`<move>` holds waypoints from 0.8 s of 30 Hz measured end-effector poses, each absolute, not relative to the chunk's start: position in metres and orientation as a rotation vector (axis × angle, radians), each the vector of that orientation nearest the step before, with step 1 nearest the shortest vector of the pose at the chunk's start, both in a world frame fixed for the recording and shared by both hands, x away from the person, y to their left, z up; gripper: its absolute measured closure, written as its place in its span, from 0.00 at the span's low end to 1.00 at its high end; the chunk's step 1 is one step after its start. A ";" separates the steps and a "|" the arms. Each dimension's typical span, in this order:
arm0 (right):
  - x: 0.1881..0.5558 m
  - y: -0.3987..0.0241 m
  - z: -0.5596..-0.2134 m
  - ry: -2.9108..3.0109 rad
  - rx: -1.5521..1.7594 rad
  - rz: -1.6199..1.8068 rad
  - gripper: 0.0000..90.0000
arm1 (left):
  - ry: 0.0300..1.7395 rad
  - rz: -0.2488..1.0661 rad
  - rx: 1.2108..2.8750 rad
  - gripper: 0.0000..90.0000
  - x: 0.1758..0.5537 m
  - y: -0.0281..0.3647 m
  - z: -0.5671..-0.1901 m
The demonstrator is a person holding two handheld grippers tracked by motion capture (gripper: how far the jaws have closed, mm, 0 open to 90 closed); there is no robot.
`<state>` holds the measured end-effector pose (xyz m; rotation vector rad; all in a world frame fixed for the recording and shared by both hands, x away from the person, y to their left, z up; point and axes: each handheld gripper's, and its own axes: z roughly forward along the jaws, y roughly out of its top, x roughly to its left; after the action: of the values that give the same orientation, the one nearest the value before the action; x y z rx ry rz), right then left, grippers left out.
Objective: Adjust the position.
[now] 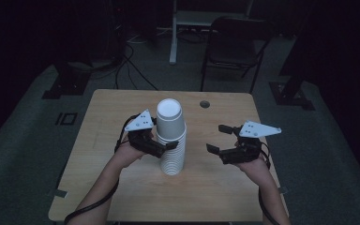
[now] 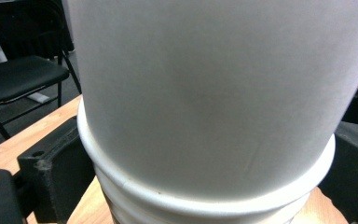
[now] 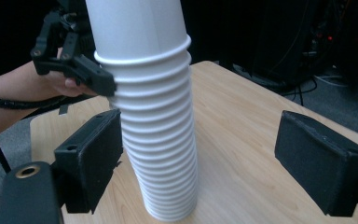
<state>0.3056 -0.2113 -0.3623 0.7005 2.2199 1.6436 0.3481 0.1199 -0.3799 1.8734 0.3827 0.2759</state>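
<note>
A light wooden table (image 1: 122,108) carries the work, with a small round hole (image 1: 205,104) near its far edge and a dark folding chair (image 1: 236,44) standing on the floor beyond it. On the table stands a tall stack of white paper cups (image 1: 171,140), nested upside down, leaning a little, its base resting on the wood well below the level of both claws.

The left gripper (image 1: 164,145) sits at the upper part of the stack, just under the rim of the topmost cup (image 1: 170,119). In the left gripper view one black jaw stands on each side of the stack and the rims fill the space between them; the jaws are clenched on the stack of white paper cups, with one pad pressed against the ribbed rims as the right gripper view also shows.

The right gripper (image 1: 220,140) is held off to the side of the stack, well apart from it, pointing toward it. Its jaws stand wide and released, with nothing between them; in its own view the stack rises just beside its left-hand jaw, and bare table lies ahead of the other.
</note>
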 end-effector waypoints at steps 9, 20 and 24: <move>0.311 -0.189 -0.349 2.237 0.619 1.661 0.16 | 0.385 0.276 1.872 0.05 0.348 0.119 -0.380; 0.317 -0.163 -0.329 2.246 0.524 1.701 0.16 | 0.378 0.276 1.873 0.05 0.348 0.119 -0.380; 0.319 -0.155 -0.323 2.244 0.502 1.728 0.16 | 0.373 0.277 1.874 0.05 0.347 0.118 -0.380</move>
<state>0.3195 -0.1545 -0.3230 0.5024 2.2444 1.7281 0.3474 0.1182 -0.3797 1.8741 0.3733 0.2771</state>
